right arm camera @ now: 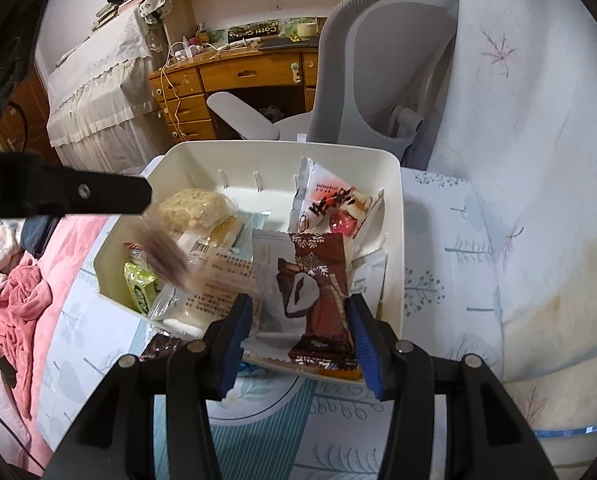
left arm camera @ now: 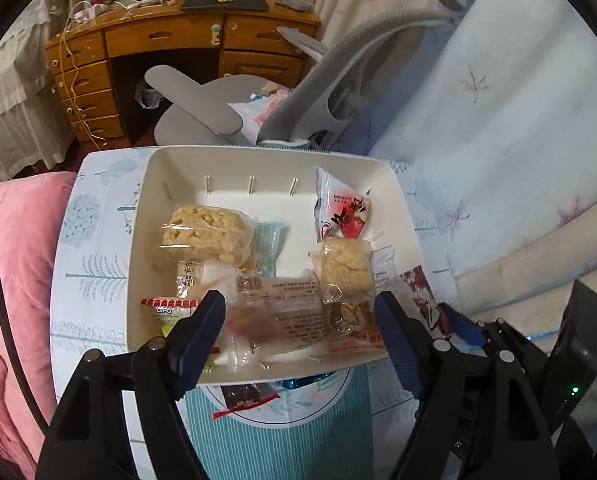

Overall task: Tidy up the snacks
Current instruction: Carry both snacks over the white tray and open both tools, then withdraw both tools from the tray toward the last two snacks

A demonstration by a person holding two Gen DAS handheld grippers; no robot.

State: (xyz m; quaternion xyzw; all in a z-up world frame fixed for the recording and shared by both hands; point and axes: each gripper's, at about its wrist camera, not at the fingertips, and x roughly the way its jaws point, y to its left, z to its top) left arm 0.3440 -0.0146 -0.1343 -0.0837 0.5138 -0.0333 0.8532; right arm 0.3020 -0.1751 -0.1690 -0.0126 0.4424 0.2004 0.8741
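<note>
A white basket (left arm camera: 146, 200) on the bed holds several wrapped snacks: puffed rice cakes (left arm camera: 208, 232), a red-and-white packet (left arm camera: 340, 208) and a clear printed pack (left arm camera: 294, 308). My left gripper (left arm camera: 300, 332) is open over the basket's near side; a blurred snack (left arm camera: 250, 320) is in motion between its fingers. My right gripper (right arm camera: 300, 326) is open around a brown-and-white chocolate packet (right arm camera: 318, 296) standing at the basket's near edge (right arm camera: 394, 240); whether the pads press it is unclear. A blurred snack (right arm camera: 164, 256) falls below the left gripper's finger (right arm camera: 98, 196).
A dark snack packet (left arm camera: 244, 396) lies on the patterned sheet just before the basket. A grey office chair (left arm camera: 318, 80) and a wooden desk (left arm camera: 158, 40) stand behind. A pink blanket (left arm camera: 14, 260) lies to the left.
</note>
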